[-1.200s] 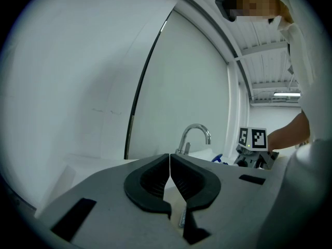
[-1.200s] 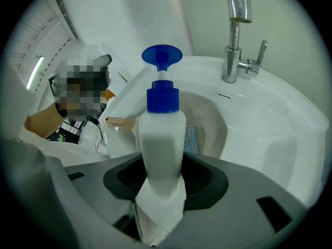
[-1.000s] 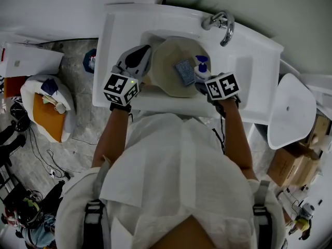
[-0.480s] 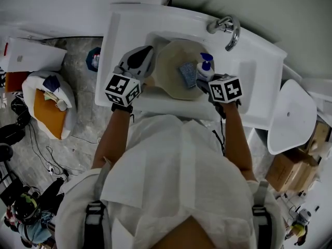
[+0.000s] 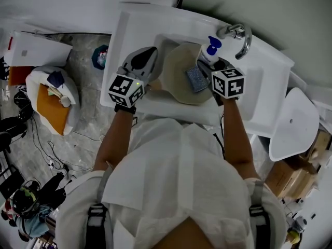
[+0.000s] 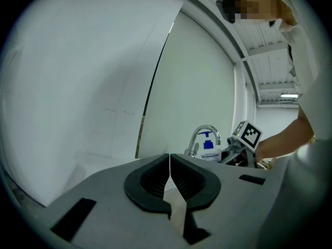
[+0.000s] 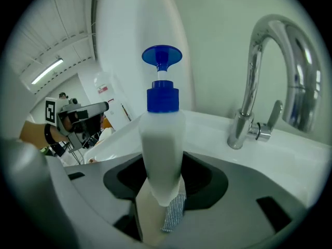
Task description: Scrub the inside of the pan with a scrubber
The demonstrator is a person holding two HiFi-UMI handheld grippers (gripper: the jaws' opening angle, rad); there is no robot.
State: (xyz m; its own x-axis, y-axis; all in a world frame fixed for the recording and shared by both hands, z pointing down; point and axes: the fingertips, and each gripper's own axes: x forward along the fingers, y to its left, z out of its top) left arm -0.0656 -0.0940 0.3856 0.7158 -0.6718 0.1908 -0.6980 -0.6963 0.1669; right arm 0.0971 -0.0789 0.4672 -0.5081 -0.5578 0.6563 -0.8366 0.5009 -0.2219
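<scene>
the right gripper [image 7: 165, 180] is clamped on a white soap pump bottle [image 7: 162, 139] with a blue pump head, holding it upright at the far right side of the sink [image 5: 135, 30], close to the faucet [image 5: 241, 35]. the bottle's base hangs clear above the pan rather than standing on anything. the left gripper [image 6: 169, 173] has its jaws pressed together at the left edge of the beige pan [image 5: 179, 66]; nothing shows between them, and i cannot tell whether they pinch a rim or handle. the pan sits in the sink basin, and the grey scrubber [image 5: 197, 80] lies loose inside it, toward its right side, just near of the bottle.

scrubbing itself does not look begun: this reads as the soap step, with the bottle in hand and the scrubber untouched. the next move probably calls for standing the bottle on the sink ledge, letting it go, then bringing the right gripper down onto the scrubber and closing on it flat enough to rub the pan's inside, while the left side steadies the pan.
</scene>
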